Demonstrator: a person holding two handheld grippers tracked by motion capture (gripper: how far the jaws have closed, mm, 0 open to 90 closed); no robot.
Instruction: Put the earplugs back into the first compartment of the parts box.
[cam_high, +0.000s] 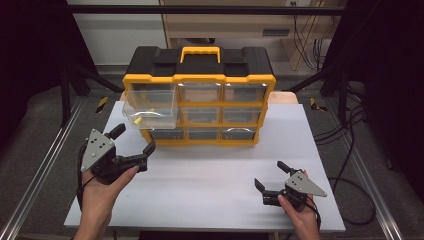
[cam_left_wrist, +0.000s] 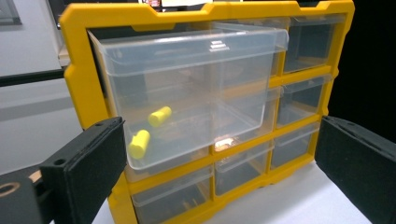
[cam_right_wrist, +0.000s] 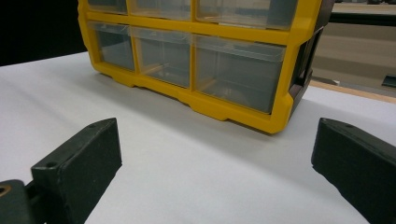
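Drawer (cam_left_wrist: 187, 88): pulled out ahead of open left tongs (cam_high: 134, 141), two yellow plugs (cam_left_wrist: 159, 116) inside; closing pending; right tongs (cam_high: 271, 176) open, idle.

drawer (cam_left_wrist: 196, 88) pulled out | two yellow plugs (cam_left_wrist: 159, 116) inside | jaws apart

No readable text, brand, number or sign anywhere. Faint embossed mark on the pulled-out clear drawer (cam_left_wrist: 187, 93) of the yellow organizer (cam_high: 197, 80), too small to read.

Left gripper (cam_high: 135, 140) and right gripper (cam_high: 270, 175) both hold jaws wide apart.
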